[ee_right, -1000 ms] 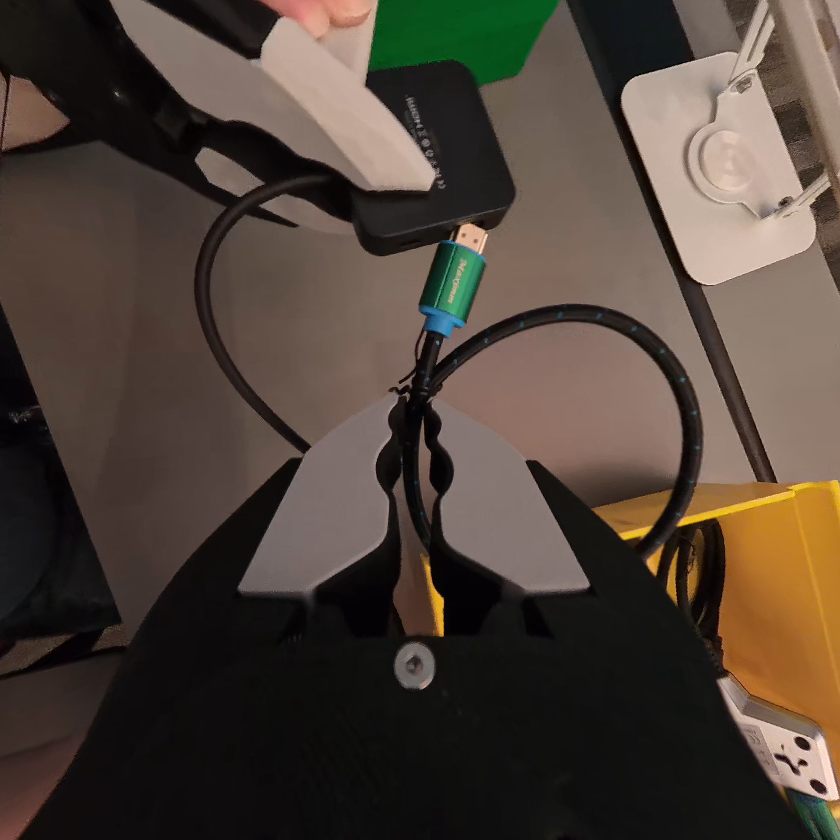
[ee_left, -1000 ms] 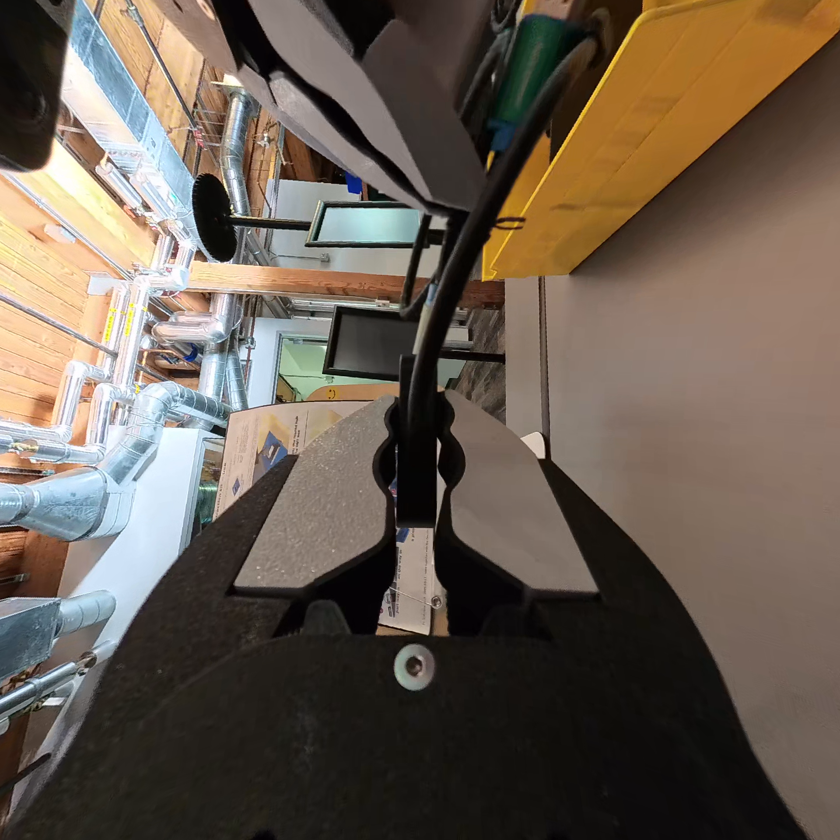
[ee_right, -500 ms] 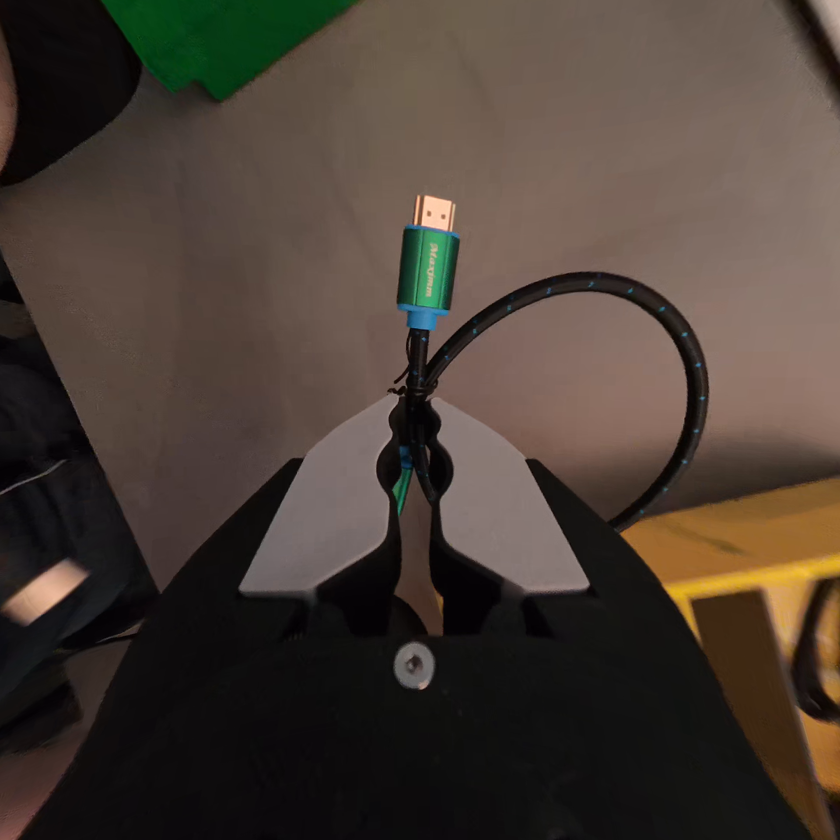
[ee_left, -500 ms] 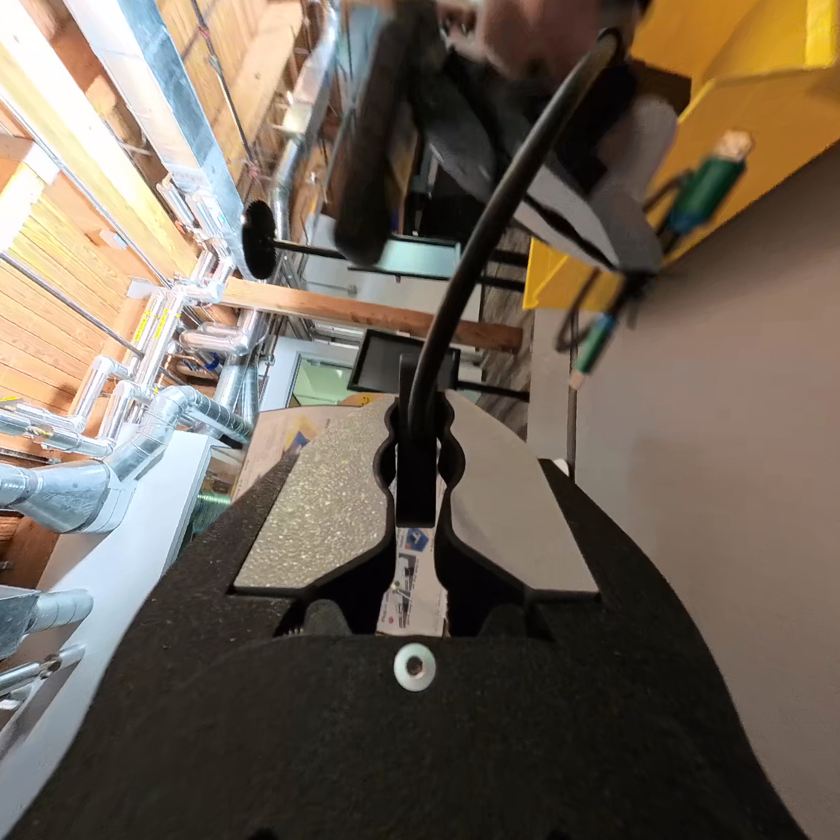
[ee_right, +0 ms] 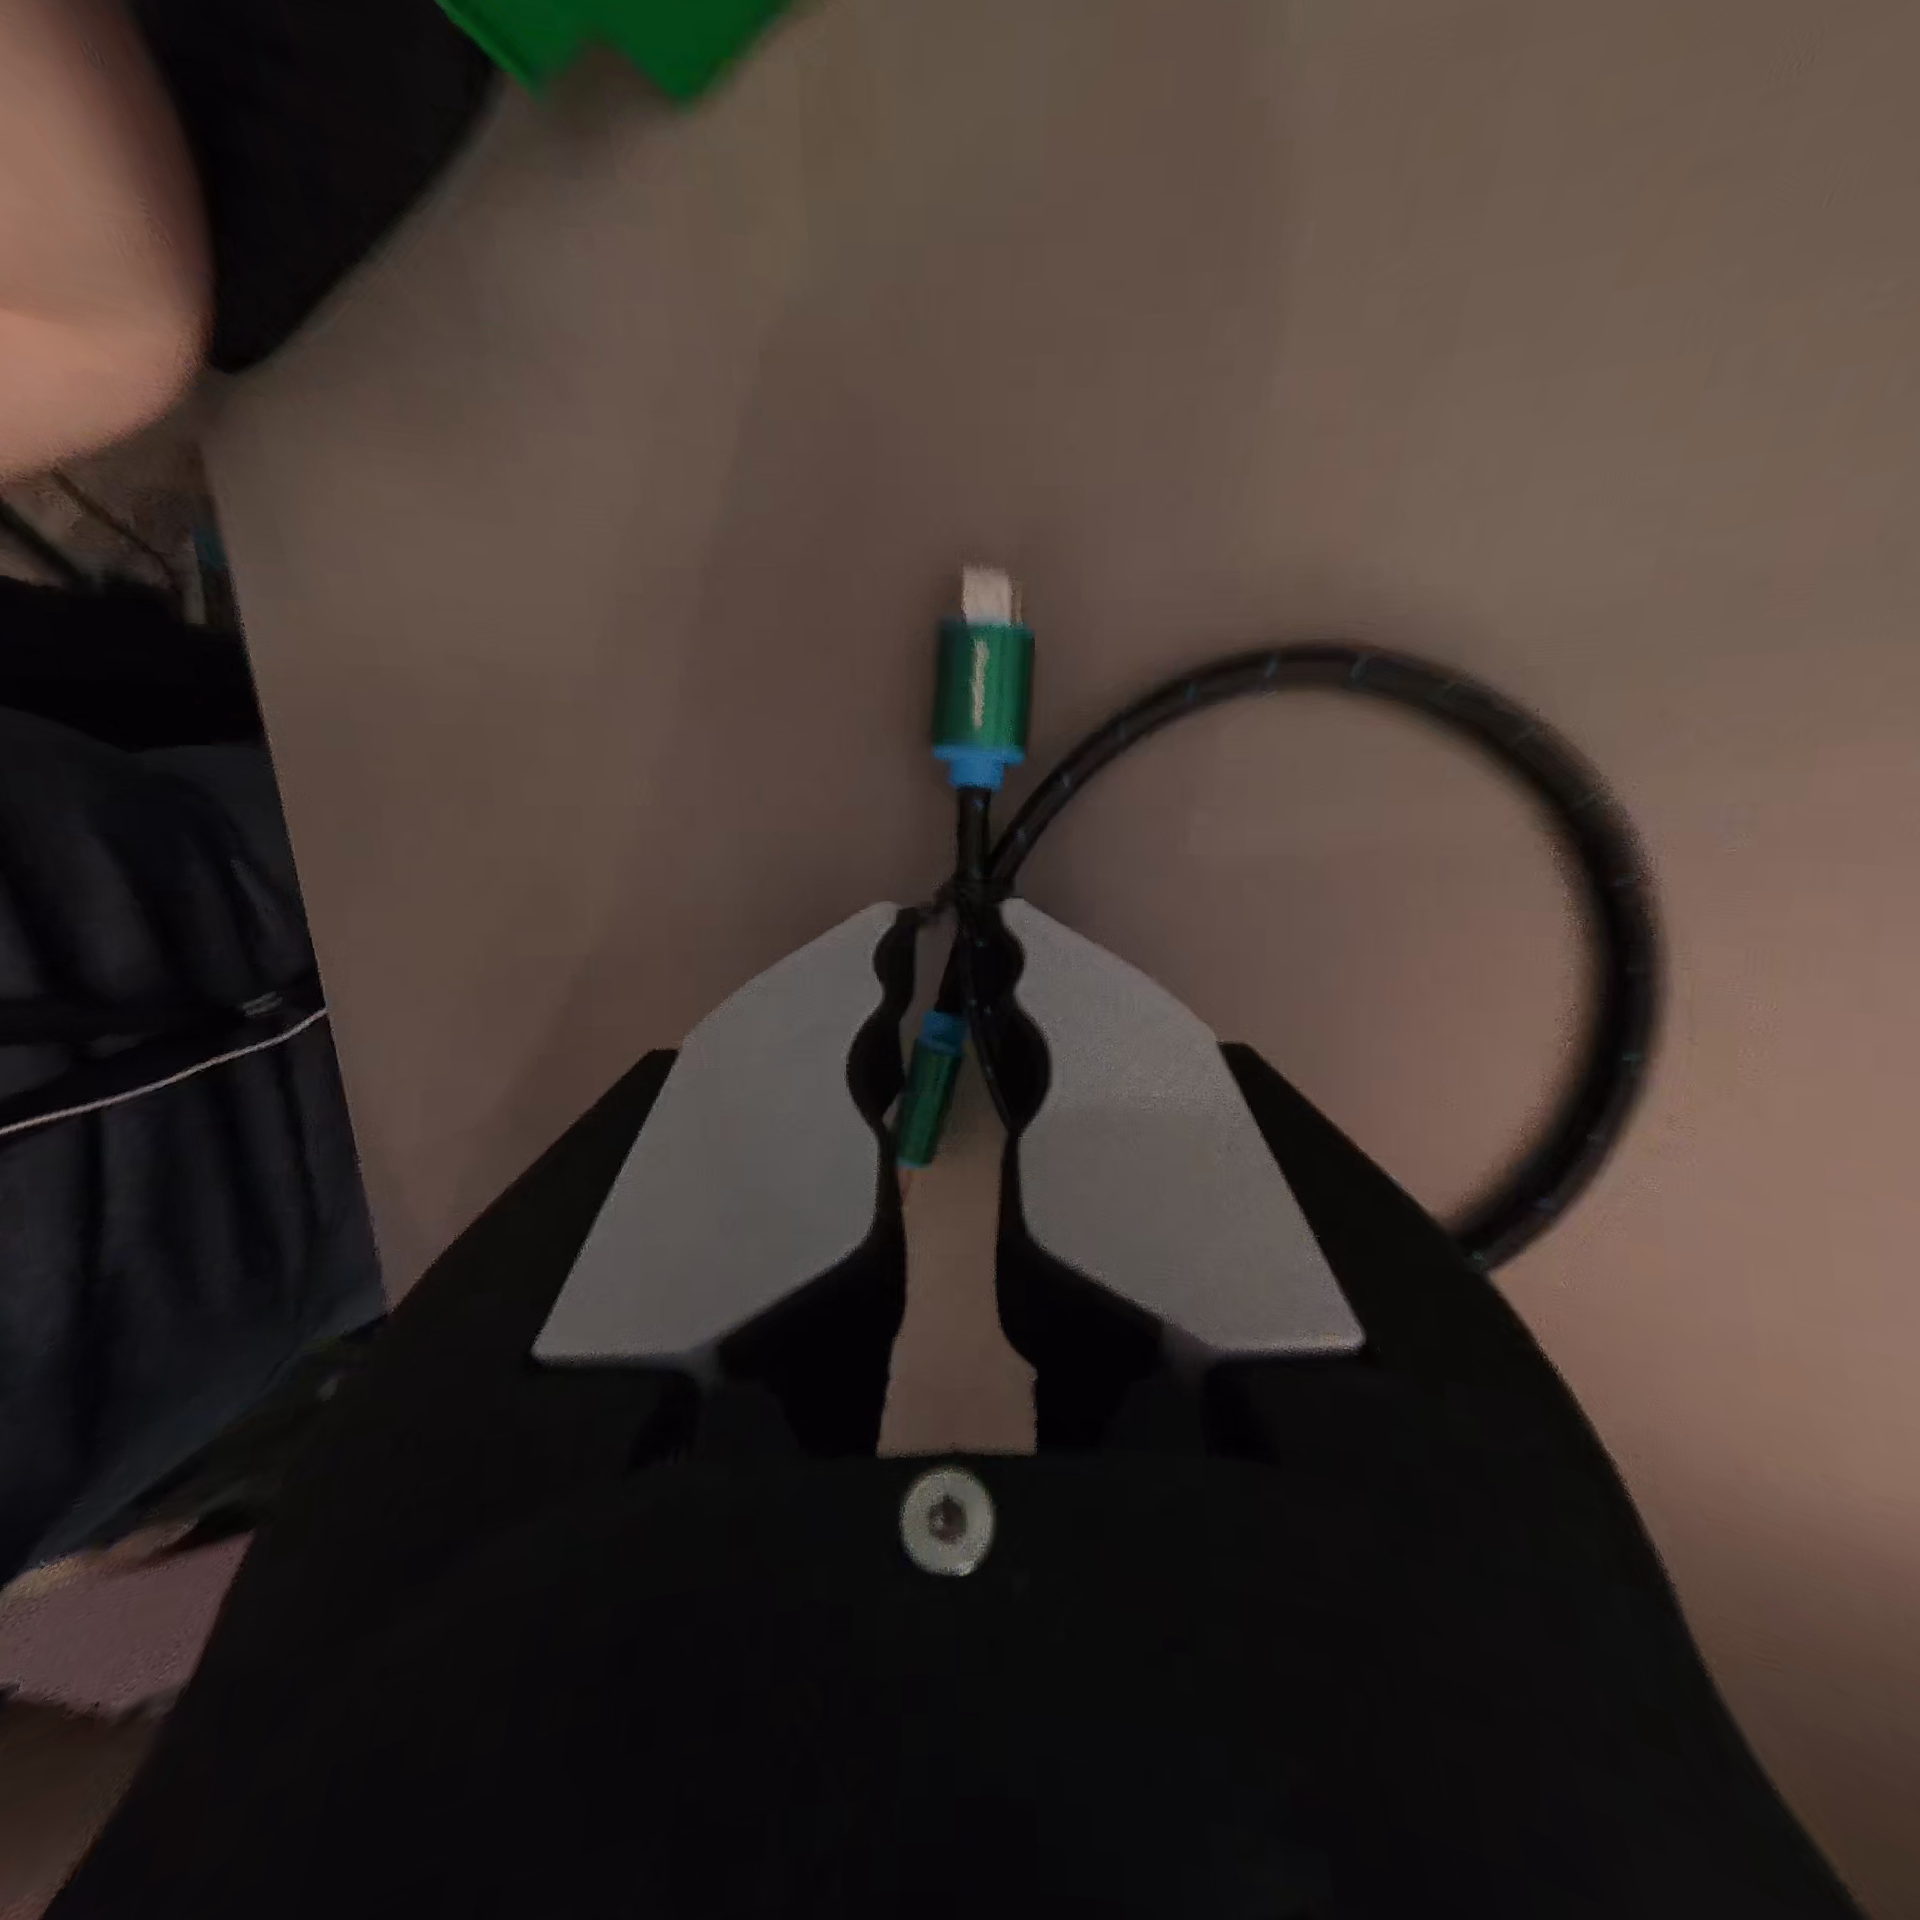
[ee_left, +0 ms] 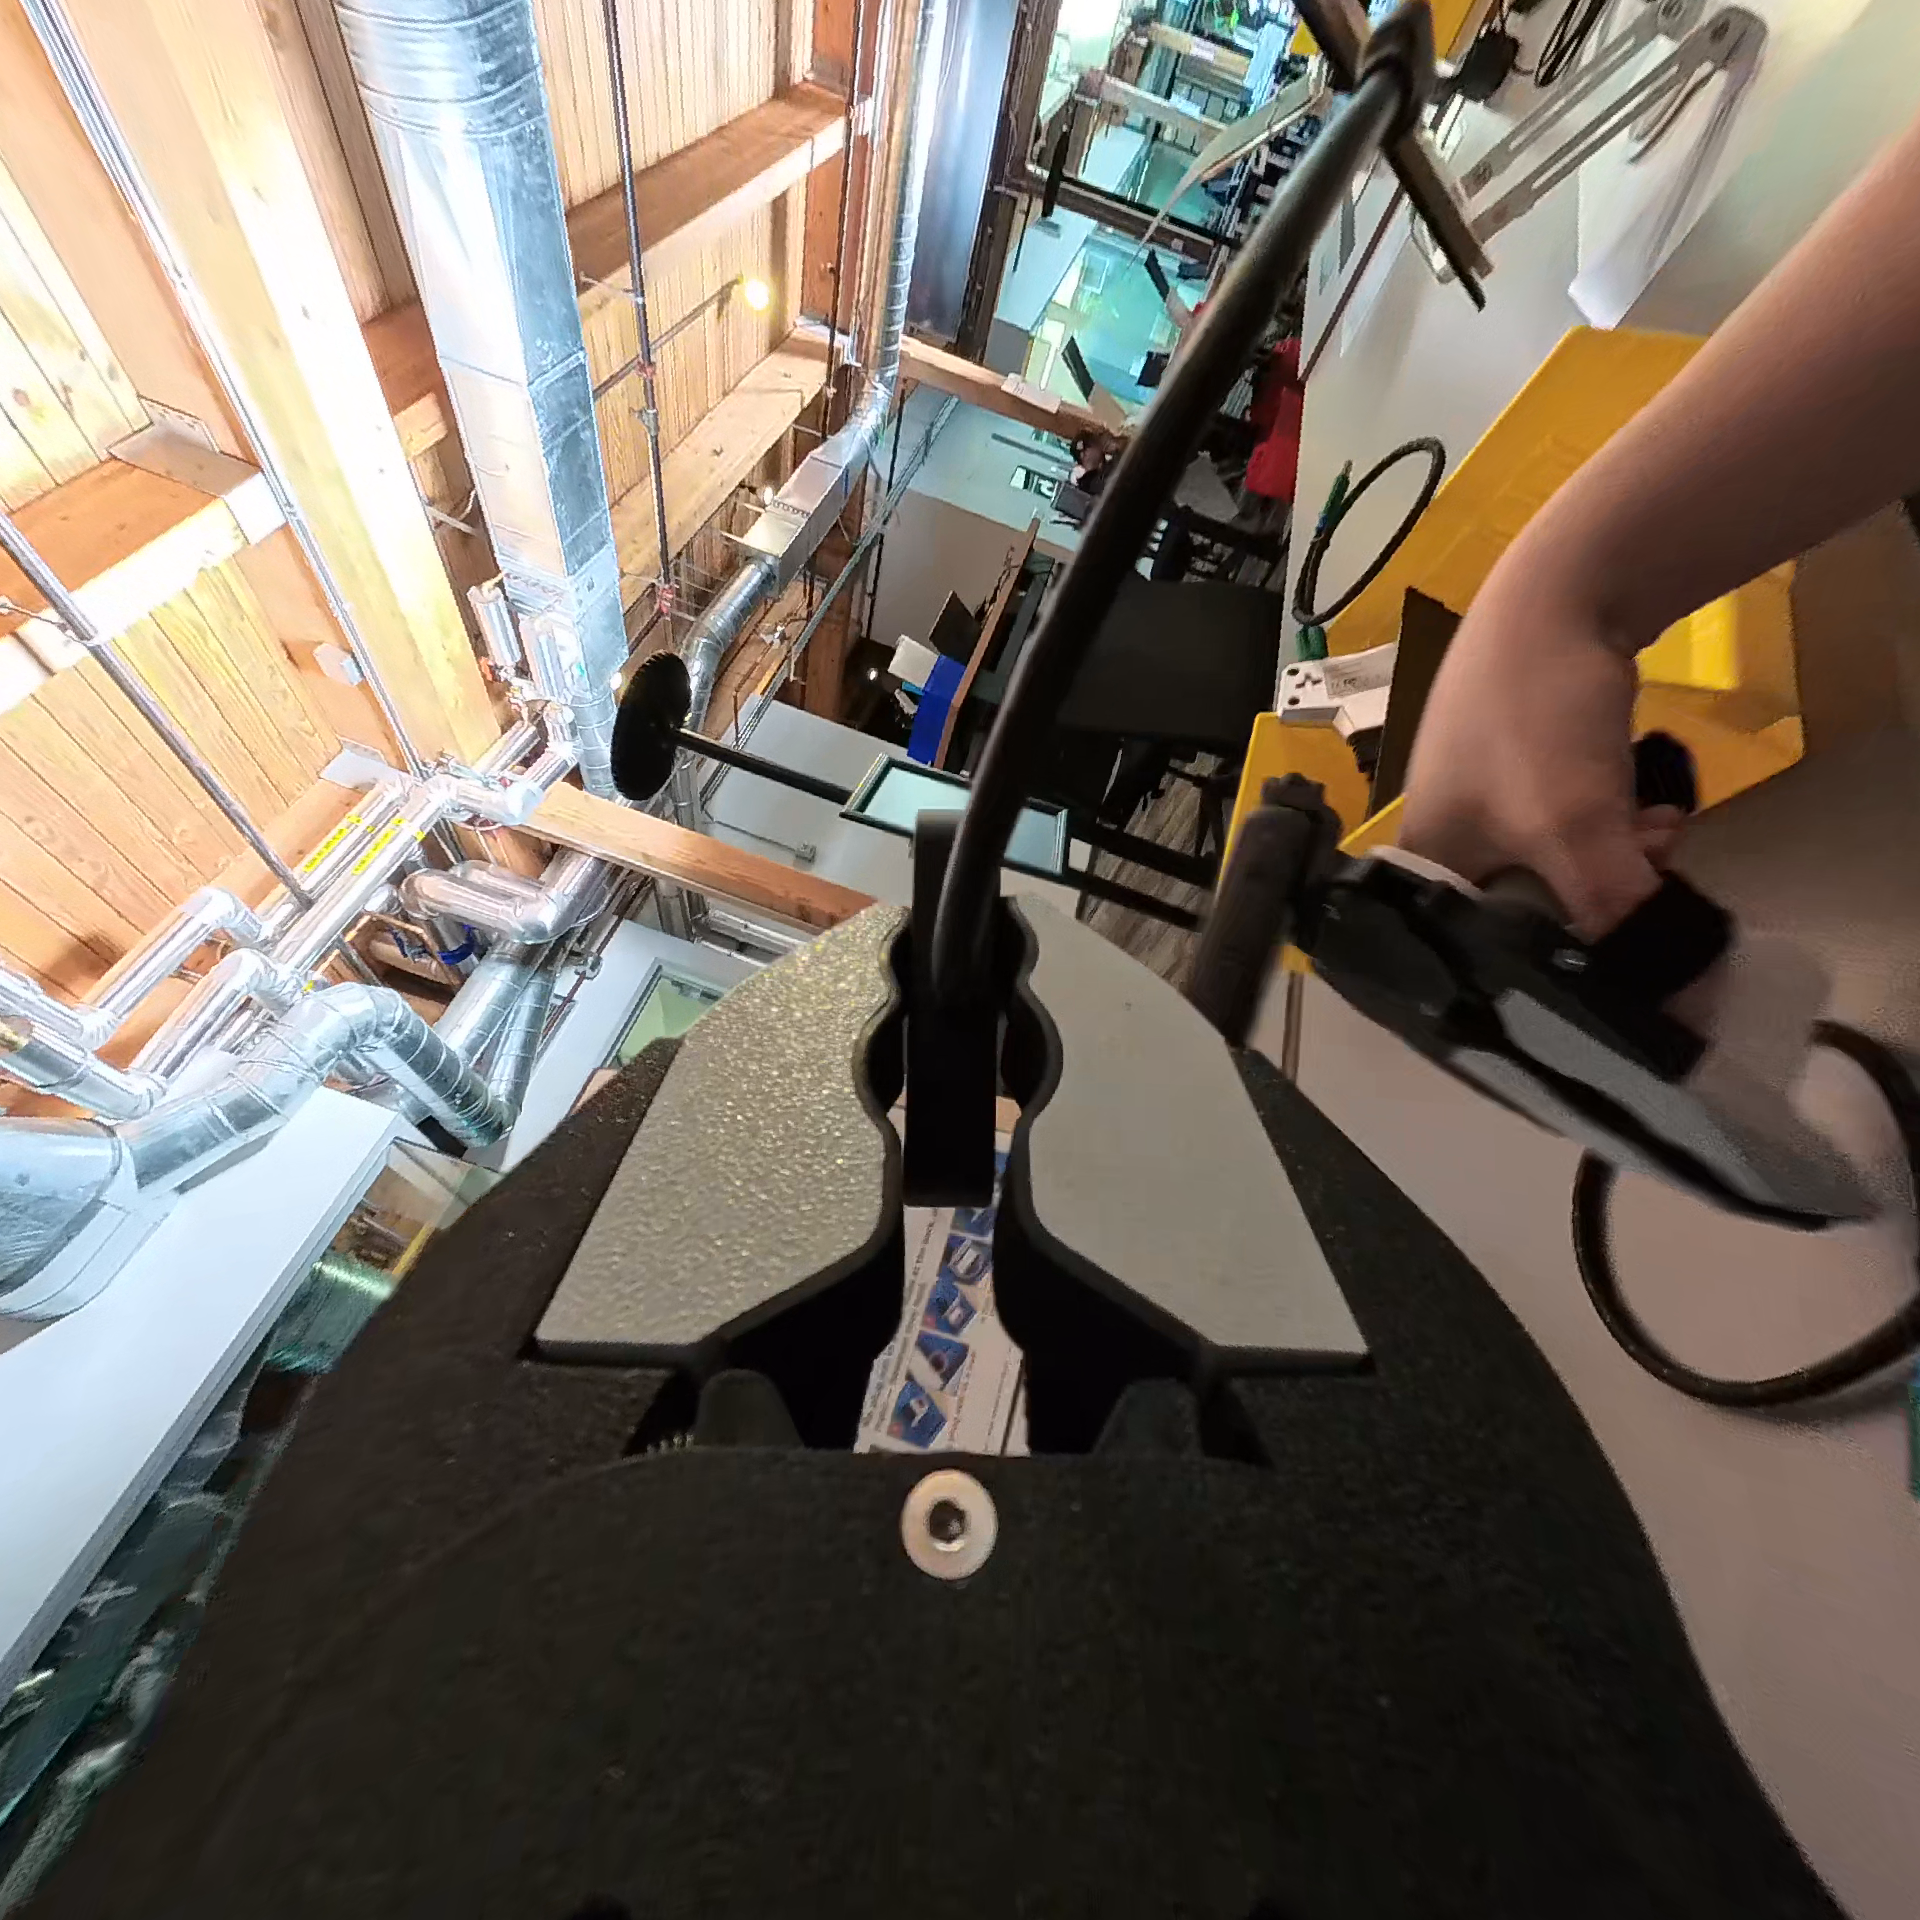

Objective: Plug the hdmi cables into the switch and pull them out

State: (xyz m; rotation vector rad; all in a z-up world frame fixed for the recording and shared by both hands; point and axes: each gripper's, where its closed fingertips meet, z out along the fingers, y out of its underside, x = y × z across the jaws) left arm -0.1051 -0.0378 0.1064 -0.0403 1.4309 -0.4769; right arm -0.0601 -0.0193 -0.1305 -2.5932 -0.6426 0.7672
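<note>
My left gripper (ee_left: pixel 956 925) is shut on the black switch (ee_left: pixel 951 1081), seen edge-on between the jaws. The switch's own black cable (ee_left: pixel 1122 499) arcs up and away. My right gripper (ee_right: pixel 951 914) is shut on a bundled black braided HDMI cable (ee_right: pixel 1600 914). Its green plug (ee_right: pixel 982 696) points forward over the grey table (ee_right: pixel 1247 416), free of the switch. A second green plug (ee_right: pixel 930 1101) hangs between the jaws. In the left wrist view the right gripper (ee_left: pixel 1662 1122) is blurred, held by a hand (ee_left: pixel 1527 769) to the right of the switch.
A yellow bin (ee_left: pixel 1507 499) stands on the table beyond the hand, with another coiled cable (ee_left: pixel 1361 540) and a white adapter (ee_left: pixel 1340 691) in it. A green object (ee_right: pixel 644 42) lies at the far table edge. The left wrist view looks mostly at ceiling pipes. My right gripper is the nearer one to the green object (ee_right: pixel 644 42): about 20 cm, against 30 cm.
The right gripper has pulled the green plug out of the switch and carried it away over the table. The left gripper has swung, still holding the switch.
</note>
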